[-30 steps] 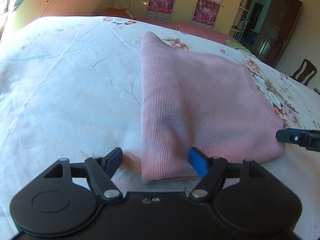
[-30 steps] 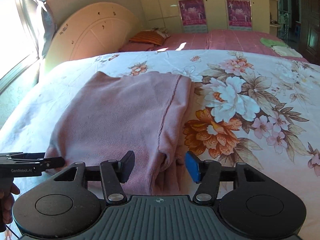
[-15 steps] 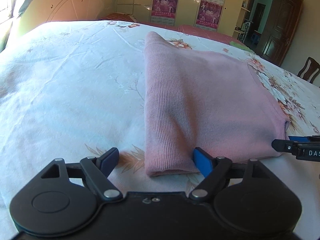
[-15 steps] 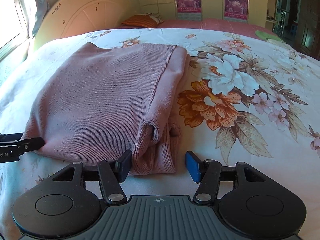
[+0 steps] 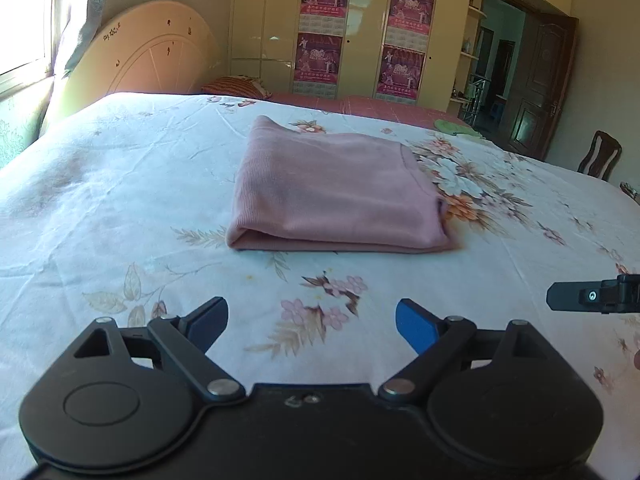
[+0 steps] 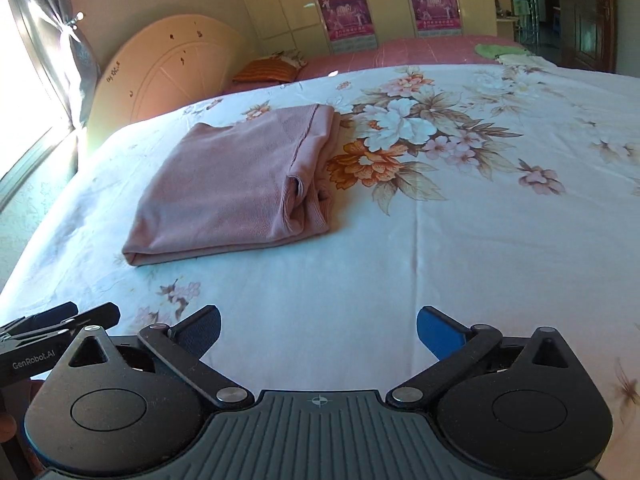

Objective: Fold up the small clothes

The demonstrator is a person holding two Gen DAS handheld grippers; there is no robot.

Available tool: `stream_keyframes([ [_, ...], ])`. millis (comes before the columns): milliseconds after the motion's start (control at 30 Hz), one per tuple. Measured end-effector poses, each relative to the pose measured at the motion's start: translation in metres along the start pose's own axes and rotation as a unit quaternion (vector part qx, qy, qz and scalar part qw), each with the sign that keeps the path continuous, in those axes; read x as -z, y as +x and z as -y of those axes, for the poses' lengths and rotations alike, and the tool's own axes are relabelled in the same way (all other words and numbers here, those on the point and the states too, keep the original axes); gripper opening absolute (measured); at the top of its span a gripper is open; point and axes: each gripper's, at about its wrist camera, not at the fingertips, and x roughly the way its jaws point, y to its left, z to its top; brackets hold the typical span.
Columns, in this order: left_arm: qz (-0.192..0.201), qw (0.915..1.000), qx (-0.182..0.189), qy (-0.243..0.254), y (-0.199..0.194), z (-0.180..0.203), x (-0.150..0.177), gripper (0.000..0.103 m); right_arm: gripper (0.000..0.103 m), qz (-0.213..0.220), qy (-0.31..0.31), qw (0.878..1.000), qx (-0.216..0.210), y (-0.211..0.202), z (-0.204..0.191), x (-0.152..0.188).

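A pink knitted garment (image 5: pixel 332 192) lies folded into a flat rectangle on the flowered bedsheet (image 5: pixel 120 200); in the right wrist view the pink garment (image 6: pixel 236 188) shows its stacked sleeve edges on its right side. My left gripper (image 5: pixel 312 320) hovers over bare sheet well short of the garment's near fold, its jaws opening with nothing between them. My right gripper (image 6: pixel 319 330) is likewise back from the garment, jaws opening wide and holding nothing. Each gripper's tip shows at the edge of the other's view.
The bed runs to a rounded headboard (image 5: pixel 156 56) at the back left by a window. A striped pillow (image 5: pixel 240 86), a pink second bed (image 6: pixel 400 48), wardrobes with posters, a dark door (image 5: pixel 540 88) and a chair (image 5: pixel 600 156) stand beyond.
Both grippers let go of the garment's near edge, opened wider and drew back toward me. The folded garment now lies alone, farther off in both views.
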Motion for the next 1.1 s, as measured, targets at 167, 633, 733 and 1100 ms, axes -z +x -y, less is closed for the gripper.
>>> stream_keyframes([
  [167, 0.008, 0.9992, 0.013, 0.036, -0.060, 0.026, 0.013, 0.092, 0.103, 0.032, -0.019, 0.999, 0.022, -0.072, -0.017, 0.034],
  [633, 0.044, 0.9980, 0.034, 0.029, -0.153, 0.041, 0.039, 0.092, 0.103, 0.085, -0.030, 0.995, 0.035, -0.177, -0.046, 0.090],
  [733, 0.057, 0.9972, 0.037, 0.032, -0.163, 0.044, 0.039, 0.092, 0.103, 0.095, -0.032, 0.994, 0.038, -0.185, -0.047, 0.091],
  [1100, 0.075, 0.9957, 0.037, 0.039, -0.178, 0.049, 0.039, 0.092, 0.103, 0.109, -0.037, 0.993, 0.035, -0.199, -0.050, 0.095],
])
